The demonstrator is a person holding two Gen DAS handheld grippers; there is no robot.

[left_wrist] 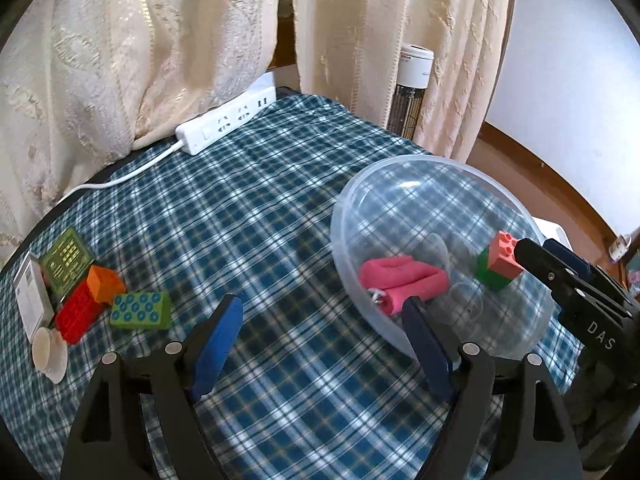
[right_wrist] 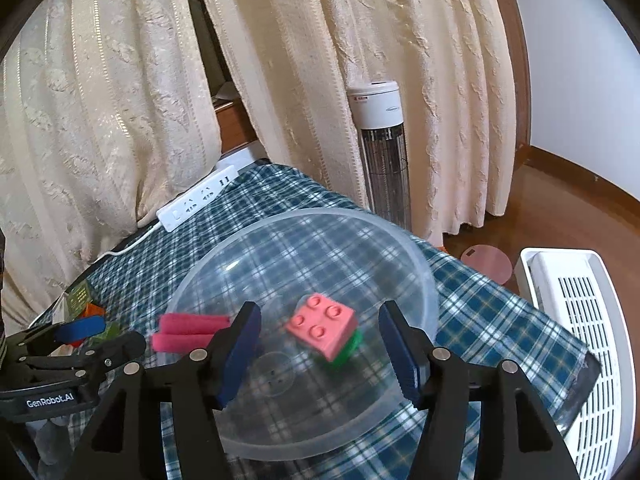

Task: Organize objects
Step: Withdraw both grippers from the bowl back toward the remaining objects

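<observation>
Bricks are split between two places. Left wrist view: the left claw (left_wrist: 320, 316) hangs wide and empty over the checked bench (left_wrist: 248, 216), one finger just before the clear bowl (left_wrist: 400, 172). The bowl holds a pink roll (left_wrist: 404, 280) and a pink-on-green brick (left_wrist: 500, 266), with the right claw (left_wrist: 532, 254) close by it. Red (left_wrist: 76, 316), orange (left_wrist: 105, 284) and green (left_wrist: 141, 311) bricks lie far left beside a box (left_wrist: 66, 260) and a cup (left_wrist: 48, 354).

Right wrist view: the right claw (right_wrist: 316, 344) is wide, holding nothing, and the brick (right_wrist: 322, 326) sits blurred between its fingers (probably dropping or tumbling). Risk, I judge: it bounces in the light bowl (right_wrist: 304, 216), or a claw nudges the rim and slides the bowl toward the bench edge.
</observation>
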